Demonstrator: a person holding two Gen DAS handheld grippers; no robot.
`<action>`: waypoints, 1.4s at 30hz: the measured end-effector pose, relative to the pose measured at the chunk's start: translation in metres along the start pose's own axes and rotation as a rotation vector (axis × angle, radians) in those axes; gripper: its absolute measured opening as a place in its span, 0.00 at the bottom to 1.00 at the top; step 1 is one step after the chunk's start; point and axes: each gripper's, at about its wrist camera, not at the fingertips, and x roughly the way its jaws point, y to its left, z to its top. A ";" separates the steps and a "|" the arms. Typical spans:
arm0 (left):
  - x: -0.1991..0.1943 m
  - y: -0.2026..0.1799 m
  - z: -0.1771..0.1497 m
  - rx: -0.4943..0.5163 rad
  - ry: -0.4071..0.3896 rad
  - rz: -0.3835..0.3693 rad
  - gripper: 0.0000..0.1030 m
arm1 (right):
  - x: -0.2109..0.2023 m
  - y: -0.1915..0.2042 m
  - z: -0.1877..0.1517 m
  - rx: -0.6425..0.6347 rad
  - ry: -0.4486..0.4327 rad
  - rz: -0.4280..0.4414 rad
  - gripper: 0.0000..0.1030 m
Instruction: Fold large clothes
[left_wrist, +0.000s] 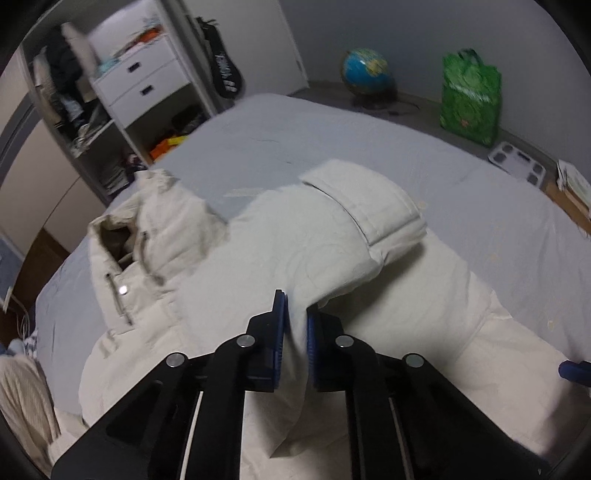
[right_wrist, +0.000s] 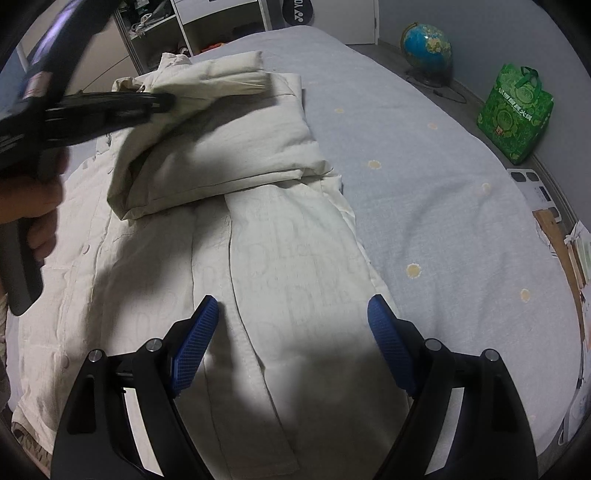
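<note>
Two grippers over the cream padded coat spread on the grey-blue bed. Left gripper pinched tight on a coat sleeve. Right gripper wide apart, hovering above the coat's lower half, gripping nothing.

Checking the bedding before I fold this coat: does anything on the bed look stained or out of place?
Yes. The grey sheet carries several small yellowish spots to the right of the cream coat; whether stains or print, I cannot tell. Nothing is spilled or torn.
</note>
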 end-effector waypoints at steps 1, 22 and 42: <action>-0.005 0.006 -0.002 -0.015 -0.009 0.009 0.10 | 0.000 0.000 0.000 -0.001 -0.001 -0.001 0.77; -0.045 0.132 -0.118 -0.481 0.050 0.126 0.03 | -0.008 0.008 -0.003 -0.045 -0.044 -0.030 0.77; -0.063 0.141 -0.213 -0.496 0.123 0.046 0.76 | -0.017 0.037 -0.009 -0.191 -0.098 -0.076 0.77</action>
